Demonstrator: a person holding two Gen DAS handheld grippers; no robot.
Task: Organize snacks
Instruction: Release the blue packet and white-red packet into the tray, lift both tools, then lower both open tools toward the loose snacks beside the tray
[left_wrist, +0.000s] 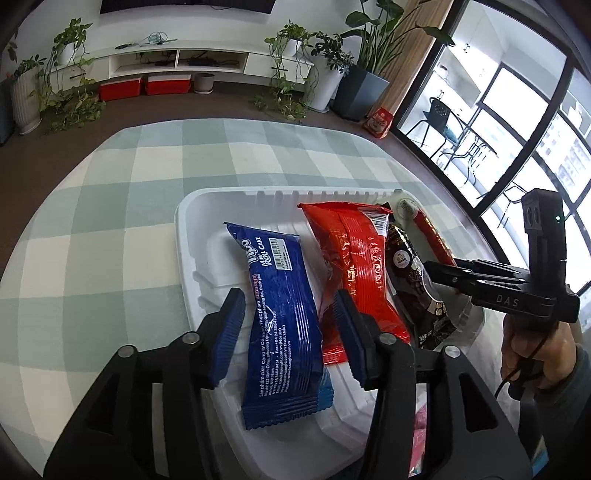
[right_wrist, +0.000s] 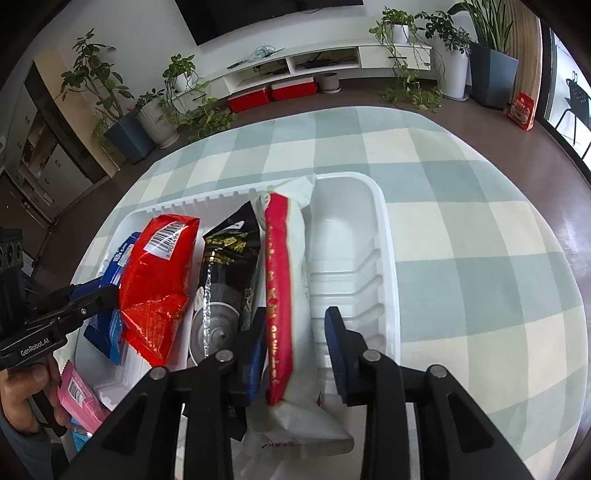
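Left gripper (left_wrist: 288, 332) hides blue packet's (left_wrist: 284, 314) edges.

White plastic tray (left_wrist: 192, 229) on a pale green-and-cream checked rug (left_wrist: 110, 192). Blue roll-cake packet (left_wrist: 280, 317) with white print; glossy red packet (left_wrist: 354, 258); black packet (right_wrist: 229, 266) with gold lettering; white packet (right_wrist: 295, 280) with a red stripe. Pink packet (right_wrist: 79, 400) near left. Blue-padded fingers (left_wrist: 229, 332).
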